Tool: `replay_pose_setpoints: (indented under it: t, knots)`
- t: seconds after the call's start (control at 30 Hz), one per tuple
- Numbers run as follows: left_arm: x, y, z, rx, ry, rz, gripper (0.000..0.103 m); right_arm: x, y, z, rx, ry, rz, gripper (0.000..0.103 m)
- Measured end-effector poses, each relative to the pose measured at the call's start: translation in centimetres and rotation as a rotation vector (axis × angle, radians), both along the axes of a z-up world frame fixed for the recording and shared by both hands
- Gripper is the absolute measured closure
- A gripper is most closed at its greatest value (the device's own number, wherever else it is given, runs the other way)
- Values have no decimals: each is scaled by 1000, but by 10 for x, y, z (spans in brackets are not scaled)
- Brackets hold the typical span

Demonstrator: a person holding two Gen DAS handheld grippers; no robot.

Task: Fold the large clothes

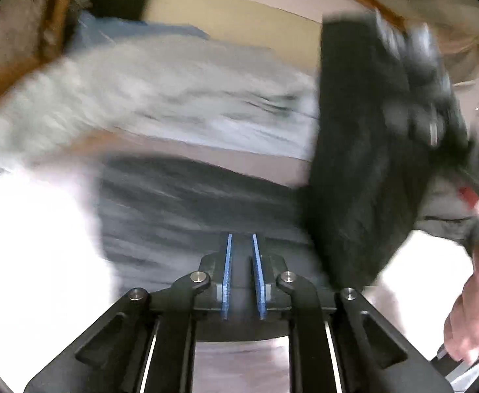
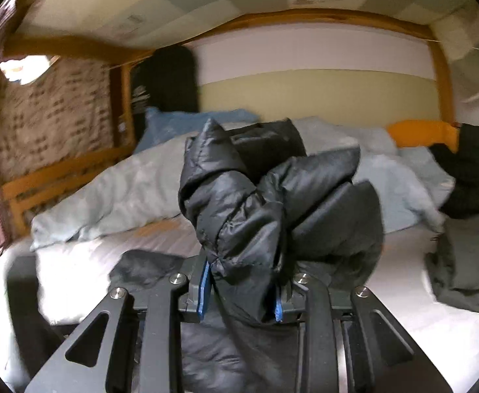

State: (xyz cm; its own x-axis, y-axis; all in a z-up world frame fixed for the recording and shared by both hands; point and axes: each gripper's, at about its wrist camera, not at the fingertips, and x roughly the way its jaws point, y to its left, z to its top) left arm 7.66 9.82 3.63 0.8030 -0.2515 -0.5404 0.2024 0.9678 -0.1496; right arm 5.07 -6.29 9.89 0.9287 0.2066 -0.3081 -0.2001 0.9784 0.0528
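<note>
A black puffer jacket is bunched between the blue pads of my right gripper, which is shut on it and holds it above the bed. In the left wrist view the same jacket hangs as a dark blurred slab at the right, with a person's hand below it. My left gripper hovers over a dark grey garment lying on the white sheet. Its pads stand a narrow gap apart, and I see nothing pinched between them.
A rumpled pale blue-grey duvet lies across the back of the bed, with a blue pillow behind it. Another dark garment lies at the right on the white sheet. A wooden bunk frame runs overhead.
</note>
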Motion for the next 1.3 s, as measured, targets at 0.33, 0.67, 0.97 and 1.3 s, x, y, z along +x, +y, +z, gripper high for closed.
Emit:
replay_pose_setpoints:
  t: [0.33, 0.67, 0.97, 1.3]
  knots:
    - [-19, 125, 41, -29, -153, 223, 77, 17, 127, -72, -333, 117, 49, 67]
    - [-16, 154, 21, 13, -175, 277, 56, -36, 119, -77, -158, 78, 186, 11]
    - [-41, 126, 31, 22, -298, 200, 0, -70, 13, -46, -95, 68, -88, 0]
    - [-5, 39, 47, 62, -190, 53, 0, -53, -51, -42, -126, 172, -299, 0]
